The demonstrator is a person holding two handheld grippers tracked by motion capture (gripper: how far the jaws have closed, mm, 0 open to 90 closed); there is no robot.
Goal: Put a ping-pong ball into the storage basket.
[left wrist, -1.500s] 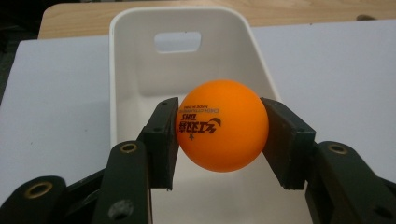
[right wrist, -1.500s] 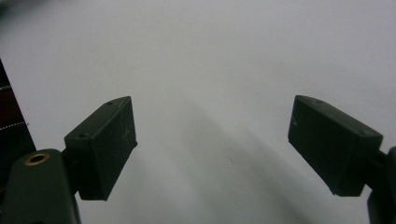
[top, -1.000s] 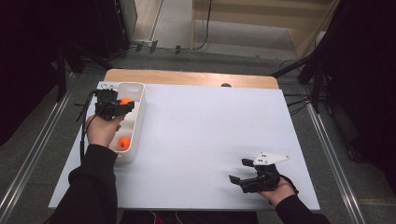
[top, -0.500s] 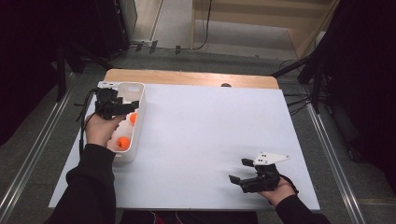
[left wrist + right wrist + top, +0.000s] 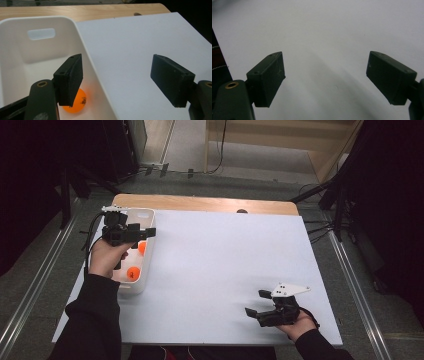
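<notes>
Here, left tool point(image 5: 142, 234), jaws just opened, nothing between them, hovers over glossy white plastic bin point(image 5: 148, 218) holding two smooth orange balls point(image 5: 132, 273); right tool point(image 5: 260, 306) released above matte white worktop point(image 5: 220, 255).

No legible text anywhere. Orange ball point(image 5: 74, 101) in the white bin point(image 5: 85, 58) carries a small dark print at its 3 o'clock side, too blurred to read.

White sheet point(image 5: 225, 270) over a wooden worktop point(image 5: 200, 203), grey floor point(image 5: 40, 270) with metal rails point(image 5: 357, 300), dark curtains point(image 5: 390, 195), cables on floor point(image 5: 320, 227)
</notes>
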